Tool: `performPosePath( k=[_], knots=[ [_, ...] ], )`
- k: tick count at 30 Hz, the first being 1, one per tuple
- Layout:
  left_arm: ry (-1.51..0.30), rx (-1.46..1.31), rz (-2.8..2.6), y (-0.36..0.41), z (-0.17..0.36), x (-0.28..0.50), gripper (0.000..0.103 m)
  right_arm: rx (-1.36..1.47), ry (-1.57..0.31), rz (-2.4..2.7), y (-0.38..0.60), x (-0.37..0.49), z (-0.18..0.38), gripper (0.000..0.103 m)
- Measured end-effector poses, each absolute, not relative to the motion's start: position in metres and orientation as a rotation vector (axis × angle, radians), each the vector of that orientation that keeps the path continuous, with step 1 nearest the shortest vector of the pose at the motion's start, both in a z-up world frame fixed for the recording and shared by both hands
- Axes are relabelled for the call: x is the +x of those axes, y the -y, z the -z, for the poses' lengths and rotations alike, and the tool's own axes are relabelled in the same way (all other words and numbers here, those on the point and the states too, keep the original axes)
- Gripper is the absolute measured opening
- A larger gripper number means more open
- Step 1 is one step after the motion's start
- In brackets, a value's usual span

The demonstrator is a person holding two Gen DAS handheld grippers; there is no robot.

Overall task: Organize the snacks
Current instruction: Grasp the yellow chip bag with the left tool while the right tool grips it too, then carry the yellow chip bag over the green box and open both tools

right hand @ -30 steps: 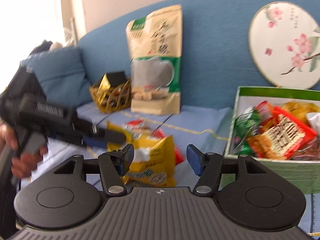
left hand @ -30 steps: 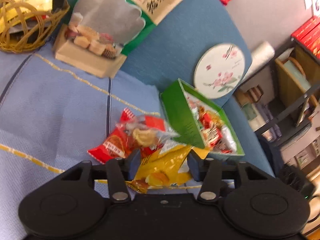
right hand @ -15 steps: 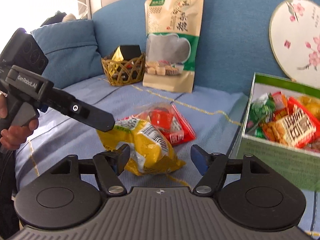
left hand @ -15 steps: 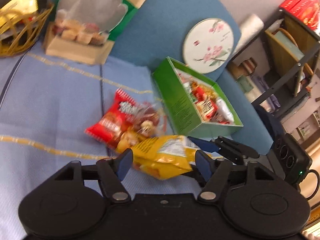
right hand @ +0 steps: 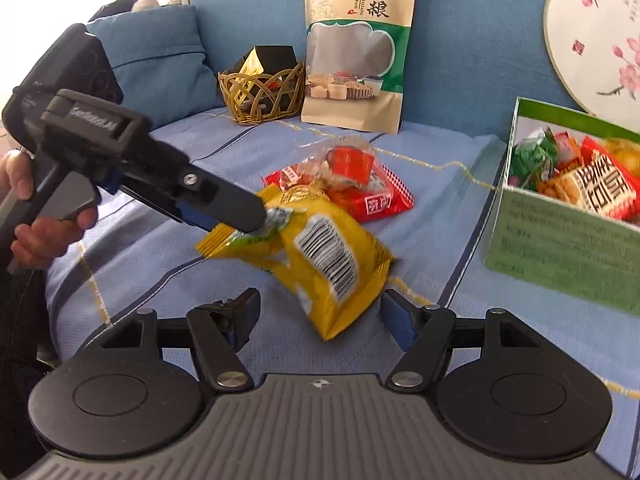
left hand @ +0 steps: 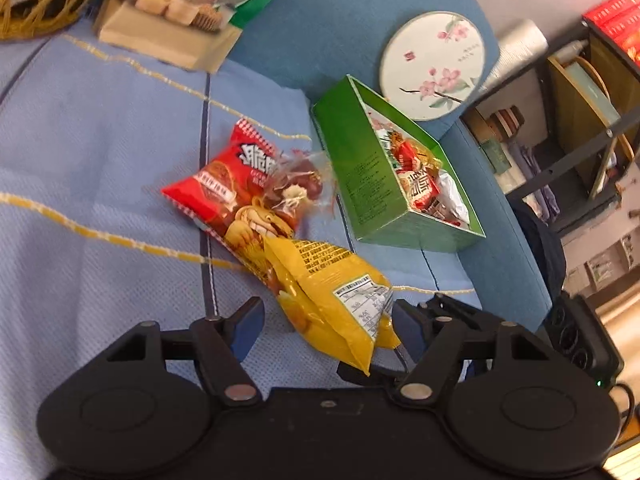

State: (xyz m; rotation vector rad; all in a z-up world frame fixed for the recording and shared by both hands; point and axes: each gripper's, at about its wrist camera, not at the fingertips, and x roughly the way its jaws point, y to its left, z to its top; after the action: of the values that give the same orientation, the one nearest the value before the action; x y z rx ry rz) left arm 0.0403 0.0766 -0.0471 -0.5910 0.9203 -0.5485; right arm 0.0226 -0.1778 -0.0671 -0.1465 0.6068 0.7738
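A yellow snack bag (right hand: 320,252) hangs in the air between both grippers. In the right wrist view, the left gripper (right hand: 256,212) touches the bag's top corner. In its own view the left gripper (left hand: 326,326) stands wide open around the bag (left hand: 332,296). My right gripper (right hand: 320,314) is open, with the bag's lower end between its fingers; it also shows in the left wrist view (left hand: 424,320), below the bag. A red snack pack (left hand: 232,196) and a clear-wrapped snack (left hand: 296,188) lie on the blue sofa seat. A green box (left hand: 360,176) holds several snacks at the right.
A tall grain pouch (right hand: 356,44) and a wicker basket (right hand: 262,90) stand against the sofa back. A round floral fan (left hand: 434,66) leans behind the green box. A blue cushion (right hand: 160,60) sits at the left. Shelves (left hand: 580,100) stand beyond the sofa's right end.
The yellow bag has been lifted off the seat and now hangs between the grippers. The left gripper's jaws have opened wider. The right gripper has come in under the bag.
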Motion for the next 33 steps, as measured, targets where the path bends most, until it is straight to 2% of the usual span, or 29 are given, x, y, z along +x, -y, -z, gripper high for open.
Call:
performPosePath(
  k=[6, 8, 9, 10, 13, 16, 22, 33],
  knots=[
    [-0.884, -0.679, 0.51, -0.082, 0.052, 0.04, 0.103, -0.041, -0.599, -0.765, 0.183, 0.032, 0.061, 0.103],
    [-0.884, -0.671, 0.515, -0.078, 0.055, 0.04, 0.102, -0.029, -0.623, -0.74, 0.181, 0.037, 0.064, 0.096],
    [-0.891, -0.675, 0.522, -0.076, 0.057, 0.041, 0.093, -0.035, -0.636, -0.727, 0.179, 0.038, 0.066, 0.085],
    [-0.899, -0.683, 0.532, -0.075, 0.059, 0.041, 0.075, -0.046, -0.644, -0.715, 0.178, 0.039, 0.067, 0.065],
    [-0.865, -0.653, 0.544, -0.069, 0.053, 0.035, 0.059, -0.058, -0.628, -0.717, 0.179, 0.035, 0.063, 0.041],
    [-0.802, -0.604, 0.559, -0.063, 0.036, 0.027, 0.058, -0.114, -0.565, -0.725, 0.181, 0.025, 0.054, 0.038],
    [-0.678, -0.561, 0.599, -0.049, -0.003, 0.029, 0.058, -0.072, -0.402, -0.728, 0.201, 0.022, 0.025, 0.037],
    [-0.665, -0.425, 0.735, 0.052, -0.033, 0.121, 0.056, 0.048, -0.279, -0.416, 0.267, 0.046, 0.008, 0.036]
  ],
)
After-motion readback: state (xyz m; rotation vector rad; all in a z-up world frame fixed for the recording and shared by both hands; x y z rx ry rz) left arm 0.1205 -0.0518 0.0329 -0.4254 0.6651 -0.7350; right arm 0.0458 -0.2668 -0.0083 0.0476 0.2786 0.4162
